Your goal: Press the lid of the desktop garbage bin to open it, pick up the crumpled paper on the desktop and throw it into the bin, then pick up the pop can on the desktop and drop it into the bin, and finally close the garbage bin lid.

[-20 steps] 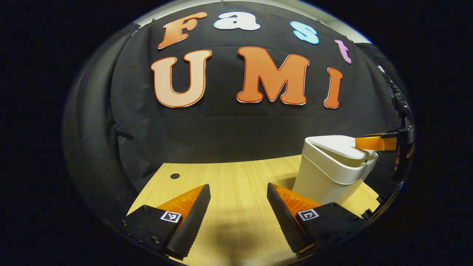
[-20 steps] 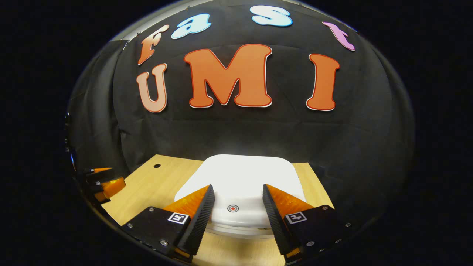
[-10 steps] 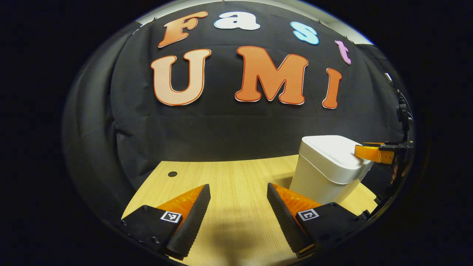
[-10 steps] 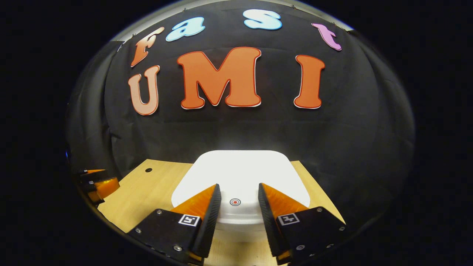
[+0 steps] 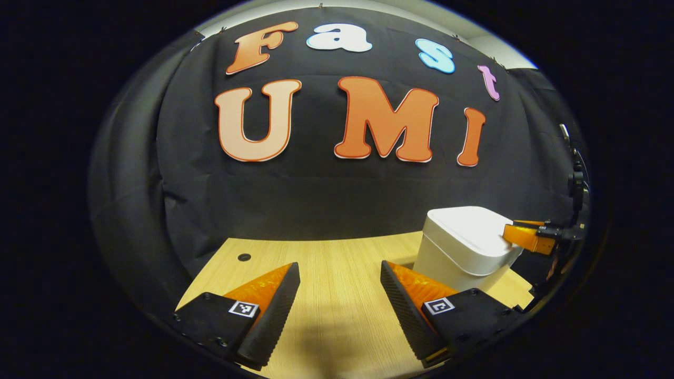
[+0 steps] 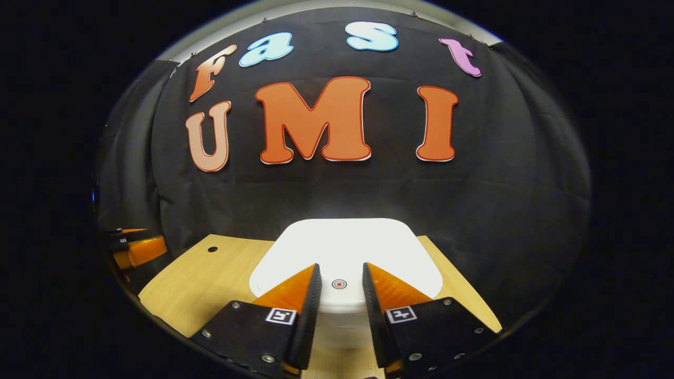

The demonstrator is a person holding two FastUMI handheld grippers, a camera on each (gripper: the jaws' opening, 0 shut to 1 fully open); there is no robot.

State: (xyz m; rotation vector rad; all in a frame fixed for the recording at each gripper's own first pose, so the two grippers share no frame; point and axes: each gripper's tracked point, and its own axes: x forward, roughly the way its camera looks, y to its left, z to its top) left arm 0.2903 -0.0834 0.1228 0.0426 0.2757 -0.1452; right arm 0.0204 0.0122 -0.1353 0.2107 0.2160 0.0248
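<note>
The white garbage bin (image 5: pixel 458 263) stands on the wooden table at the right of the left gripper view, its lid (image 5: pixel 468 226) lying flat and closed. My right gripper (image 5: pixel 526 238) touches the lid's near edge there. In the right gripper view the lid (image 6: pixel 342 245) lies just beyond my right gripper (image 6: pixel 340 271), whose fingers stand a narrow gap apart, holding nothing, with the lid's red dot mark (image 6: pixel 339 284) between them. My left gripper (image 5: pixel 339 279) hovers wide open over bare table left of the bin; the left gripper (image 6: pixel 137 250) also shows at the far left of the right gripper view.
The wooden table (image 5: pixel 337 321) runs back to the black cloth wall. A small round hole (image 5: pixel 244 257) sits near its far left corner. The table's right edge lies just past the bin.
The lid, tilted ajar a second ago, now lies flat on the bin. My right gripper's fingers have drawn closer together. The left gripper has barely moved.
</note>
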